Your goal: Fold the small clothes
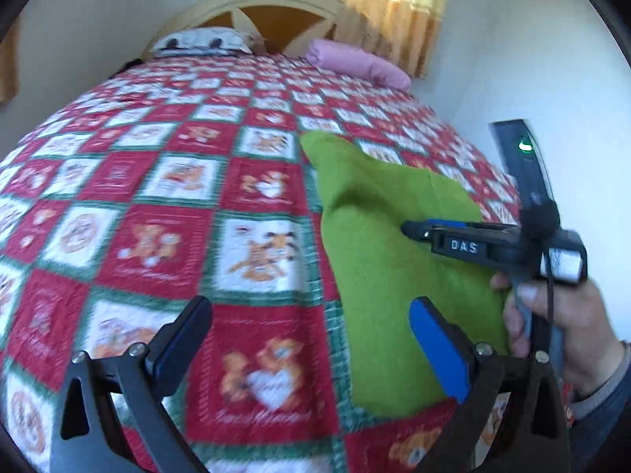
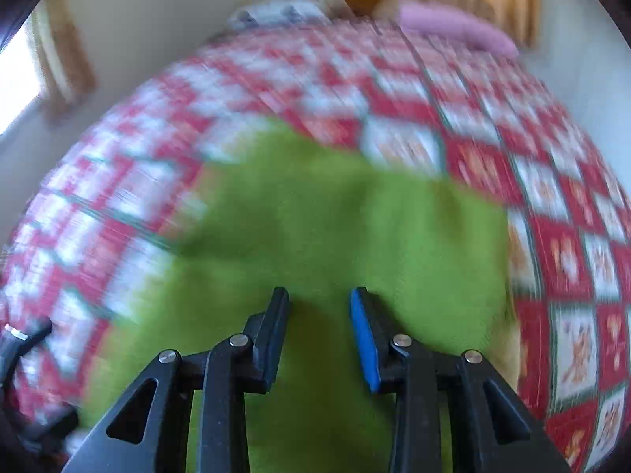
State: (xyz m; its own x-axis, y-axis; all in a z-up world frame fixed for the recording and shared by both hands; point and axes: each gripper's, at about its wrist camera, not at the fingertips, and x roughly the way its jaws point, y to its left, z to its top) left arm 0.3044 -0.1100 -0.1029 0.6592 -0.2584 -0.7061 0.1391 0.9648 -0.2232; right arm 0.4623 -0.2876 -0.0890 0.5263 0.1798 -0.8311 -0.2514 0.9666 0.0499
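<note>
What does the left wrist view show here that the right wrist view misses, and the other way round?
Only the left wrist view: the right gripper from the side over the green cloth, the hand holding it, and the left gripper open over the quilt.

Only the right wrist view: the right gripper open over the cloth, and a bright window at left.

Both: cloth, quilt, pink pillow, headboard.

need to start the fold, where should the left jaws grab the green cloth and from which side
Take the green cloth by its near left edge, coming in from the left over the quilt. That edge lies flat and free beside the open left gripper; the right gripper covers the middle.
</note>
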